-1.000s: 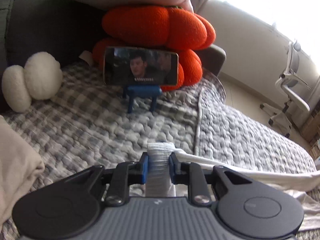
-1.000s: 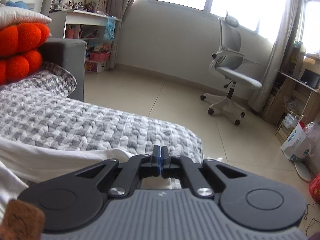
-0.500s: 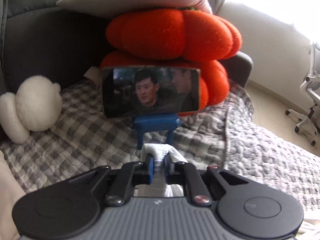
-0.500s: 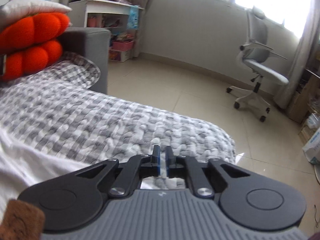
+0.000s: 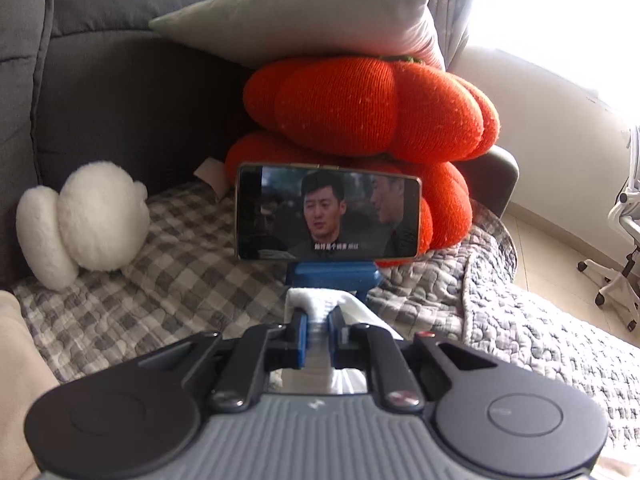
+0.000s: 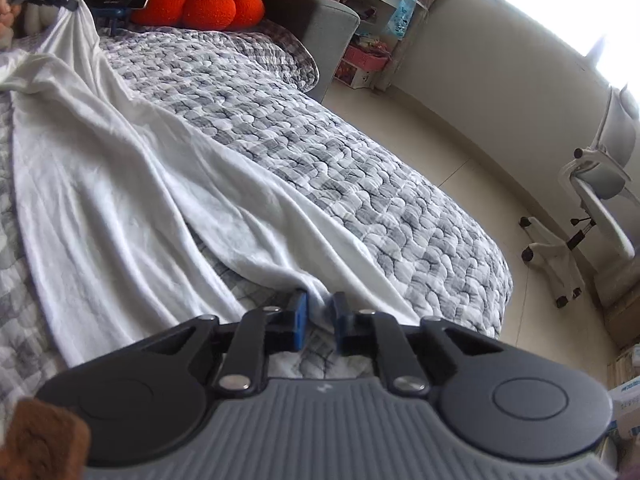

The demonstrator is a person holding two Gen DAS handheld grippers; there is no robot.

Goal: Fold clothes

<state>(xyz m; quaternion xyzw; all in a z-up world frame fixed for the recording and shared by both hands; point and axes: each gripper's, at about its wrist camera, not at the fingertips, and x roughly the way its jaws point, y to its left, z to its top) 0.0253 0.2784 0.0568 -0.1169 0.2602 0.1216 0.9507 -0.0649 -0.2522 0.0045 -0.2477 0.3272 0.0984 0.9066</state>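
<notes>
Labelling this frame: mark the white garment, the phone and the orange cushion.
white garment [image 6: 120, 184], right wrist view, on the spread middle of the cloth.
phone [image 5: 328, 212], left wrist view, on the screen's centre.
orange cushion [image 5: 376, 104], left wrist view, on its upper lobes.

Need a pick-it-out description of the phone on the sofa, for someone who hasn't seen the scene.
Find the grey sofa with the checked quilt. In its corner sit stacked orange pumpkin cushions; directly in front of them stands the phone, landscape on a blue stand. It is the only lit screen there, showing two men.

left wrist view low, facing phone [image 5: 328, 211], right wrist view along quilt [image 6: 320, 152], both showing phone
</notes>
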